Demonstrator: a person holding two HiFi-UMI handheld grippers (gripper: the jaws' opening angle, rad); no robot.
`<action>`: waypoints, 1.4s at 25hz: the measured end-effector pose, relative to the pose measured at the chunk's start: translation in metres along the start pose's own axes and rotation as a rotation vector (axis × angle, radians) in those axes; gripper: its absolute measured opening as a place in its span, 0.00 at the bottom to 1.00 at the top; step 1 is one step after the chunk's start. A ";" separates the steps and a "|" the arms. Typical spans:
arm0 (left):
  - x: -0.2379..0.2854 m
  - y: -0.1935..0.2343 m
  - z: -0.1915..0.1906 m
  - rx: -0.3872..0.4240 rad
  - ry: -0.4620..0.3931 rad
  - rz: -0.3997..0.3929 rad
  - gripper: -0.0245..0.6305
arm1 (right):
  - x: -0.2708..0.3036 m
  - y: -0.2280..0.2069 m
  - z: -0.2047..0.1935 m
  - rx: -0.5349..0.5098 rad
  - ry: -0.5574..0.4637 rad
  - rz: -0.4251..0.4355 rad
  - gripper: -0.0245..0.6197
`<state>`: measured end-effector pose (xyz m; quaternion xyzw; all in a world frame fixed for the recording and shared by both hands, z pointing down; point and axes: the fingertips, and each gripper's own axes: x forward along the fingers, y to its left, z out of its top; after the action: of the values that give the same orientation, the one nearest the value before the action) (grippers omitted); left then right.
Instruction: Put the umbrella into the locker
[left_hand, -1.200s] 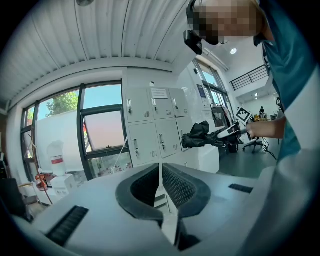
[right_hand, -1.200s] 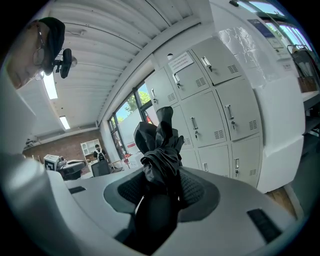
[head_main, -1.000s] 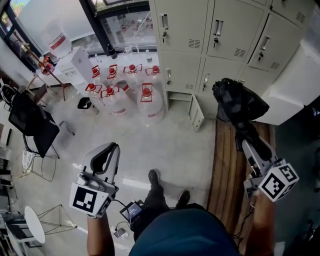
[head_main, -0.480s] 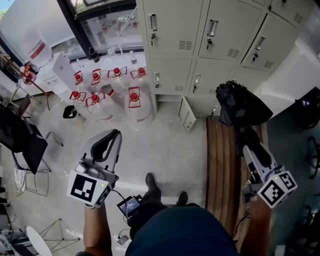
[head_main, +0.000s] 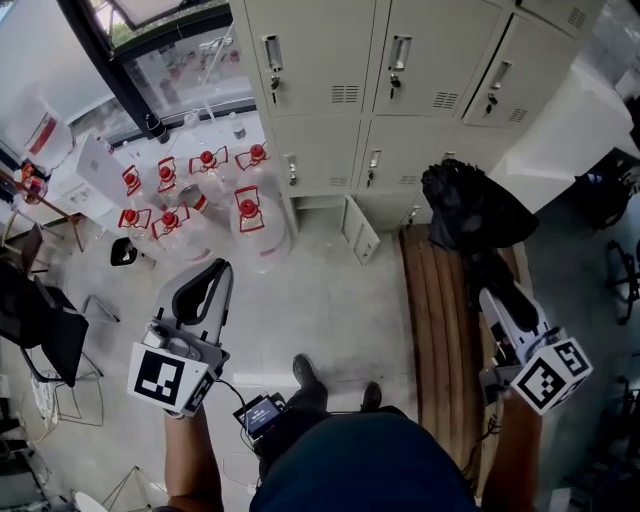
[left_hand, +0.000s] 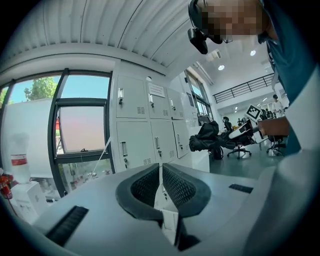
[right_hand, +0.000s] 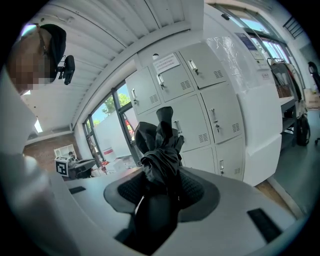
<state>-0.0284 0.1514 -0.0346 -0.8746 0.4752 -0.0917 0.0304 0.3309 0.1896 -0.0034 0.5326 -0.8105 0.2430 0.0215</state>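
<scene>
A black folded umbrella (head_main: 470, 210) sticks out ahead of my right gripper (head_main: 495, 285), whose jaws are shut on its lower end. In the right gripper view the umbrella (right_hand: 160, 150) rises from between the pads of the right gripper (right_hand: 162, 187) and points at the beige lockers (right_hand: 210, 115). The lockers (head_main: 330, 60) fill the top of the head view; one low door (head_main: 357, 230) hangs ajar. My left gripper (head_main: 205, 280) hovers over the floor at the left, shut on nothing. Seen from the left gripper (left_hand: 160, 172), the umbrella (left_hand: 207, 137) is off to the right.
Several water jugs with red caps (head_main: 200, 200) stand on the floor left of the lockers. A wooden bench (head_main: 435, 320) runs under my right arm. A white cabinet (head_main: 560, 140) stands at the right and a black chair (head_main: 40, 330) at the far left.
The lockers have drawn nearer and the jugs have slid left in the head view. Both grippers moved along with the person; the umbrella stays in the right gripper.
</scene>
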 end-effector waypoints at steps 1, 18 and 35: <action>0.003 0.003 -0.001 -0.004 -0.001 -0.011 0.09 | 0.001 0.001 0.001 0.000 -0.001 -0.009 0.34; 0.036 0.086 -0.008 -0.004 -0.029 -0.131 0.09 | 0.051 0.046 0.010 -0.002 -0.035 -0.118 0.34; 0.029 0.152 -0.016 -0.008 -0.030 -0.072 0.09 | 0.150 0.076 0.026 -0.038 -0.026 -0.023 0.34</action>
<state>-0.1420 0.0448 -0.0365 -0.8924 0.4434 -0.0777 0.0310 0.2056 0.0752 -0.0102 0.5443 -0.8091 0.2202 0.0240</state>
